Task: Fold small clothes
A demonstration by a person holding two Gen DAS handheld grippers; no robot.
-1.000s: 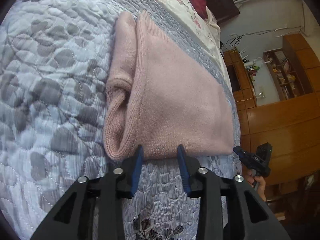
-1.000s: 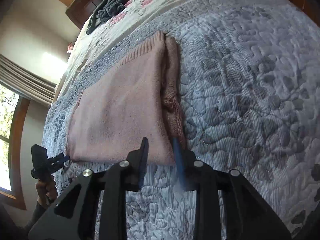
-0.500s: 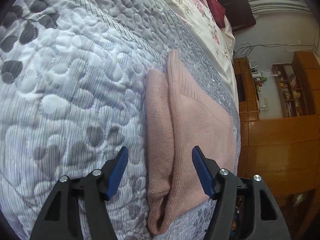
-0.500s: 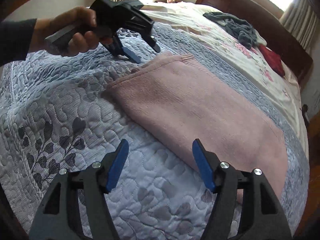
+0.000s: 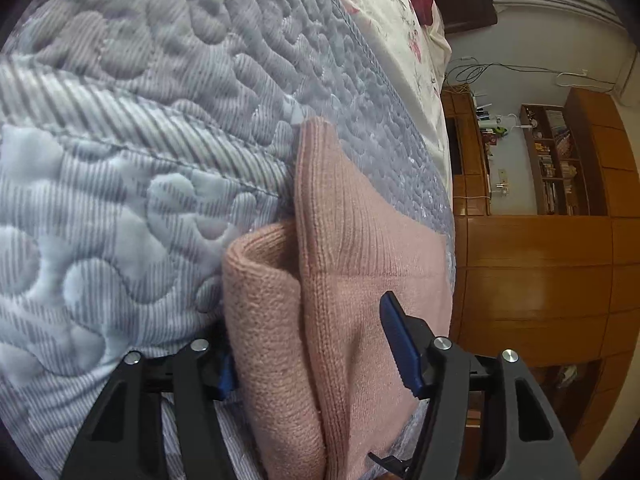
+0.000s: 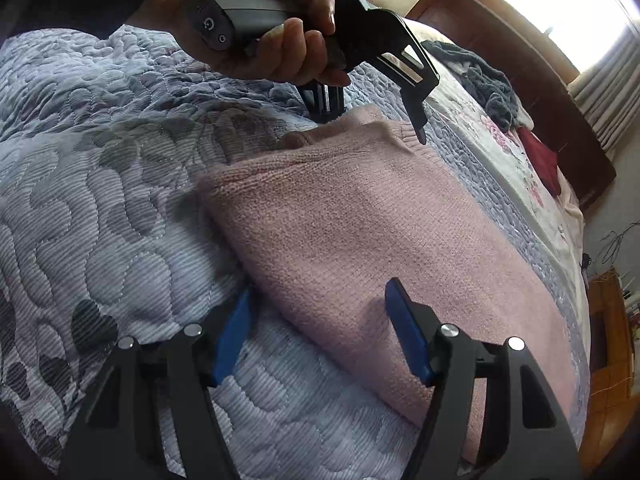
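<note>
**Both grippers set wide over a folded pink sweater**

A pink knitted sweater (image 6: 360, 232) was seen lying folded on a grey-blue quilted bedspread (image 6: 100, 220) spread over the bed. The left gripper (image 5: 316, 344) was held low at one end of the sweater, its jaws spread wide, with the folded edge and a rolled sleeve (image 5: 268, 320) lying between the blue pads (image 5: 400, 344); no clamping of the cloth was seen. In the right wrist view that gripper was shown gripped by a hand (image 6: 276, 40) at the far end of the garment. The right gripper (image 6: 324, 332) was held over the near edge of the sweater, jaws likewise parted, one pad over the bedspread and the other over the knit. A grey garment (image 6: 488, 84) and a red item (image 6: 540, 160) were seen farther up the bed, on a floral sheet (image 6: 520, 160).
</note>
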